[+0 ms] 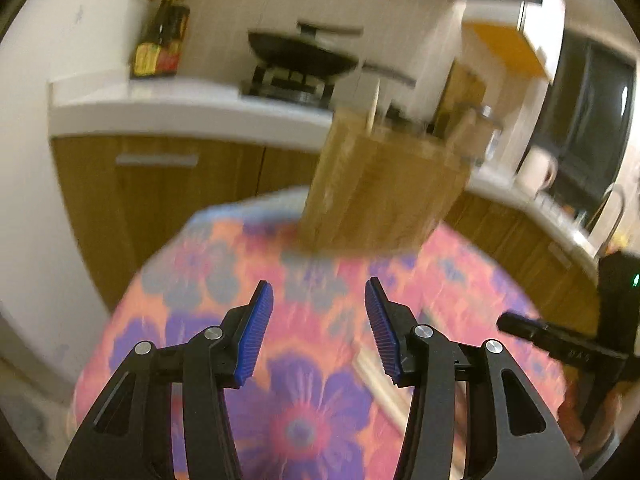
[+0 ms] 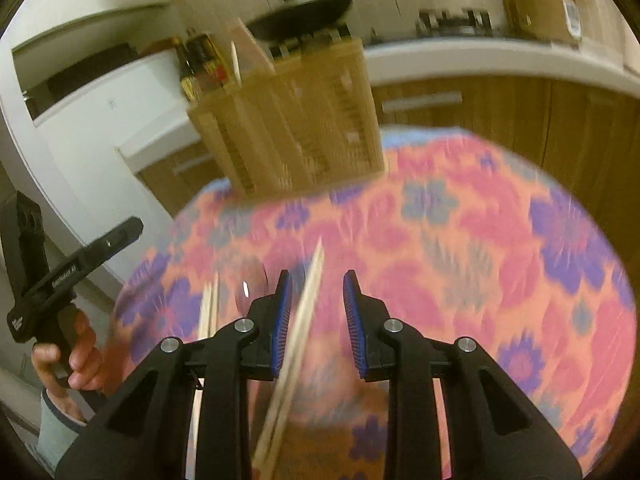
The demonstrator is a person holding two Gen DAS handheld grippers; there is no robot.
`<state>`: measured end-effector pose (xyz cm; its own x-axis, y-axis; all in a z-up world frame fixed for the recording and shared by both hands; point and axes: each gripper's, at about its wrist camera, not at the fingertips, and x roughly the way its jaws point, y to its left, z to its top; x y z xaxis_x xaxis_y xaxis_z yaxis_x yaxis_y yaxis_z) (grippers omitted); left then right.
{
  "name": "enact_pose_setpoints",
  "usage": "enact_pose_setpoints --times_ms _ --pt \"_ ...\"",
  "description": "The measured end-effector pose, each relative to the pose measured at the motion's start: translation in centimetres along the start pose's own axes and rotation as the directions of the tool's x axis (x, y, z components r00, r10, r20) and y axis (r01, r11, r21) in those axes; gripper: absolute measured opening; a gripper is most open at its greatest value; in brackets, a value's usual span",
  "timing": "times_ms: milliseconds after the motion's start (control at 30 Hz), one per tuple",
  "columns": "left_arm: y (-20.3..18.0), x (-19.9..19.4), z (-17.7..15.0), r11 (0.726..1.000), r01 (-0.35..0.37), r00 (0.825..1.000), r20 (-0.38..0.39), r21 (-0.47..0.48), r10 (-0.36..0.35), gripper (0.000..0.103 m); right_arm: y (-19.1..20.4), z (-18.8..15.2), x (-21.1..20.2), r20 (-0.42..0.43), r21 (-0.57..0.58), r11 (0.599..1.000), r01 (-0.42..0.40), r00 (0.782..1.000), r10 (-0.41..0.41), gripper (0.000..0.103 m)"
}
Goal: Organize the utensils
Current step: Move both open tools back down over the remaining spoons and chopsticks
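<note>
On the flowered tablecloth (image 2: 500, 216), most detail is smeared by motion blur in both wrist views. At far left of the right wrist view, a hand (image 2: 76, 360) grips the black handle of the other tool, with a grey-blue sleeve cuff cut off by the lens edge; white lettering runs along that handle but cannot be read. Behind it, a dark bottle with a yellow and red label (image 1: 160, 46) stands on the white counter; its print is illegible. A black pan (image 1: 300, 54) sits on the stove. The wooden utensil holder (image 1: 384, 188) stands at the far side of the table, one pale stick rising from its top; its contents are otherwise hidden. The left gripper (image 1: 319, 334) stands about half open over the cloth, nothing between its blue pads. A pair of wooden chopsticks (image 2: 298, 344) lies on the cloth, running up between the jaws of the right gripper (image 2: 315, 322); the jaws stand partly open, and whether the left pad touches them cannot be told. Further chopsticks (image 2: 209, 312), partly hidden by the tool, lie just left.
</note>
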<state>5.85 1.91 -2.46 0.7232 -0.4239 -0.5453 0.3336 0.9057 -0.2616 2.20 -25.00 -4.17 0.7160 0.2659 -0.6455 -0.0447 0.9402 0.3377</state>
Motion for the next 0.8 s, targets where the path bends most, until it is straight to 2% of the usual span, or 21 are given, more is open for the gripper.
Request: enact_pose_setpoints --times_ms 100,167,200,233,300,467,567,633,800 --pt "-0.8 0.7 -1.6 0.999 -0.028 0.994 -0.103 0.029 0.031 0.047 0.1 -1.4 1.1 -0.049 0.009 1.0 -0.009 0.999 0.009 0.024" --pt "-1.6 1.2 -2.4 0.997 -0.047 0.984 -0.168 0.056 0.056 0.047 0.3 -1.9 1.5 -0.067 0.006 1.0 -0.013 0.998 0.013 0.027" --pt "-2.0 1.4 -2.6 0.997 -0.053 0.979 -0.193 0.064 0.064 0.047 0.4 -2.0 1.7 -0.07 0.004 1.0 -0.009 0.997 0.009 0.035" --pt "-2.4 1.9 -2.9 0.995 -0.066 0.969 -0.234 0.071 0.08 0.047 0.4 -2.0 1.7 -0.067 0.004 1.0 0.0 0.998 0.0 0.047" --pt "-3.0 2.4 -3.4 0.994 -0.079 0.956 -0.277 0.074 0.097 0.047 0.5 -1.9 1.3 -0.045 0.001 1.0 0.007 0.999 -0.007 0.053" --pt "-4.8 3.2 -4.1 0.988 -0.108 0.934 -0.328 0.114 0.14 0.047 0.4 -2.0 0.9 -0.04 0.001 1.0 -0.005 0.999 0.005 0.054" --pt "-6.2 3.5 -4.4 0.967 -0.171 0.916 -0.331 0.188 0.226 0.047 0.5 -1.9 0.7 -0.029 -0.014 1.0 -0.019 0.999 0.019 0.054" --pt "-6.7 3.6 -4.3 0.958 -0.194 0.907 -0.333 0.211 0.256 0.047 0.4 -2.0 0.6 -0.024 -0.009 0.999 -0.031 0.999 0.031 0.054" --pt "-7.1 3.2 -4.4 0.945 -0.201 0.897 -0.339 0.259 0.284 0.043 -0.8 -1.9 0.1 -0.009 0.046 0.996 -0.073 0.997 0.073 0.054"
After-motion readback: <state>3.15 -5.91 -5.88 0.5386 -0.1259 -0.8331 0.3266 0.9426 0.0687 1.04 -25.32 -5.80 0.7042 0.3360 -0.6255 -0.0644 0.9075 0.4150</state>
